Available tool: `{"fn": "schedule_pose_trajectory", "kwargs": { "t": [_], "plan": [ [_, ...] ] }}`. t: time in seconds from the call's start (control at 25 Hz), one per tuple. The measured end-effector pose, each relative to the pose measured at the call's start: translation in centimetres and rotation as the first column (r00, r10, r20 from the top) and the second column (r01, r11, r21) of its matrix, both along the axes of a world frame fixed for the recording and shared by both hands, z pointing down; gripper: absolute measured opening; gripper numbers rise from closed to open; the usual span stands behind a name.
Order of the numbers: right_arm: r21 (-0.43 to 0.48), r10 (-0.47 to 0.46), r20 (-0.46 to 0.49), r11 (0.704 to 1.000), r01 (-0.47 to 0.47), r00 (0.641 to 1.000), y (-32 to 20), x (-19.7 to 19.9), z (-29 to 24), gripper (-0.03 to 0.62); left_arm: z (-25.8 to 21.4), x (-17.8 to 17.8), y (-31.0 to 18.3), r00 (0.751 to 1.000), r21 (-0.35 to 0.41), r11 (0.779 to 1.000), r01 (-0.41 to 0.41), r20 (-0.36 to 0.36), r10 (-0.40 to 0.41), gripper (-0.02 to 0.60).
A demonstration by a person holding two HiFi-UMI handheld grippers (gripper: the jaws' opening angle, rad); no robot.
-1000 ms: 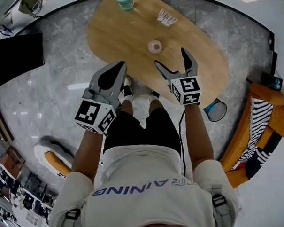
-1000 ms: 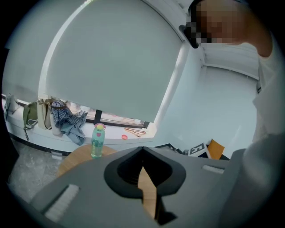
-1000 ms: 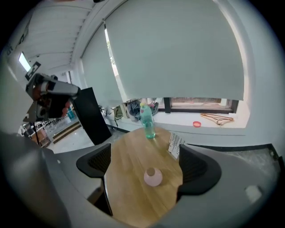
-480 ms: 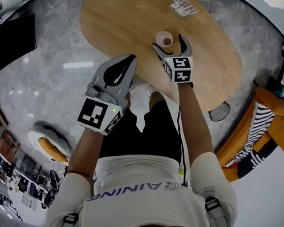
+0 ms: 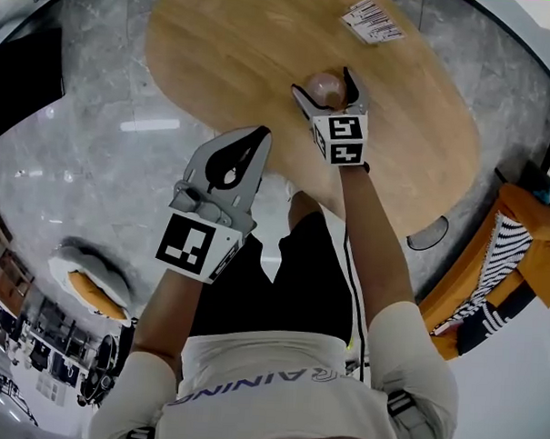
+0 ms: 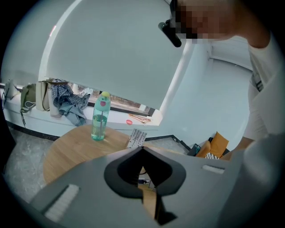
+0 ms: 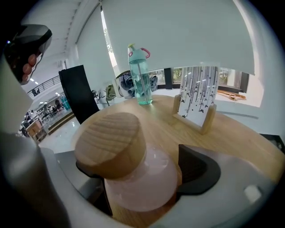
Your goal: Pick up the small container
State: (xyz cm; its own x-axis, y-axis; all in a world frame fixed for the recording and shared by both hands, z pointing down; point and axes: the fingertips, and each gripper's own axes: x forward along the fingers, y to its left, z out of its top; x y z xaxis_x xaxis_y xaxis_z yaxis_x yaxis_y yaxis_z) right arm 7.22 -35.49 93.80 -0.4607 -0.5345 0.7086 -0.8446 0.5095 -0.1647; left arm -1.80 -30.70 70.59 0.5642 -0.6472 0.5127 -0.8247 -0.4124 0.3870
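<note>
The small container [image 5: 324,85] is a pink glass jar with a round wooden lid [image 7: 111,140]; it stands on the oval wooden table [image 5: 228,48]. My right gripper [image 5: 324,82] is open, one jaw on each side of the jar. In the right gripper view the jar [image 7: 142,185] fills the gap; the left pad looks to touch it and the right pad sits close beside it. My left gripper [image 5: 253,136] is shut and empty, held in the air over the table's near edge, left of the jar.
A green water bottle [image 7: 139,75] and a printed card in a wooden stand [image 7: 196,104] sit farther back on the table. An orange chair with a striped cushion [image 5: 519,261] is at the right, and grey tiled floor [image 5: 86,169] lies at the left.
The right gripper has moved forward over the table until its open jaws came round the jar. The left gripper stays shut and has barely moved.
</note>
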Motion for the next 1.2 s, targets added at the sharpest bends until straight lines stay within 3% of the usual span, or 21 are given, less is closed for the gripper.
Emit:
{"fn": "schedule_pose_trajectory", "kwargs": {
  "t": [0.4,0.8,1.2],
  "plan": [
    [0.055,-0.033,-0.107,0.998,0.039,0.994,-0.1,-0.6,1.1,0.437,0.9,-0.8,-0.5,1.0,-0.002,1.0,0.03,0.002,-0.03,0.0],
    [0.019,-0.055,-0.128,0.998,0.058,0.99,0.0,-0.4,0.9,0.43,0.2,-0.7,0.0,1.0,-0.008,1.0,0.018,0.004,-0.018,0.0],
    [0.069,0.042,-0.041,0.997,-0.039,0.998,2.8,3.4,-10.8,0.43,-6.3,0.5,0.0,0.999,0.092,0.996,0.019,-0.033,-0.016,0.0]
  ]
}}
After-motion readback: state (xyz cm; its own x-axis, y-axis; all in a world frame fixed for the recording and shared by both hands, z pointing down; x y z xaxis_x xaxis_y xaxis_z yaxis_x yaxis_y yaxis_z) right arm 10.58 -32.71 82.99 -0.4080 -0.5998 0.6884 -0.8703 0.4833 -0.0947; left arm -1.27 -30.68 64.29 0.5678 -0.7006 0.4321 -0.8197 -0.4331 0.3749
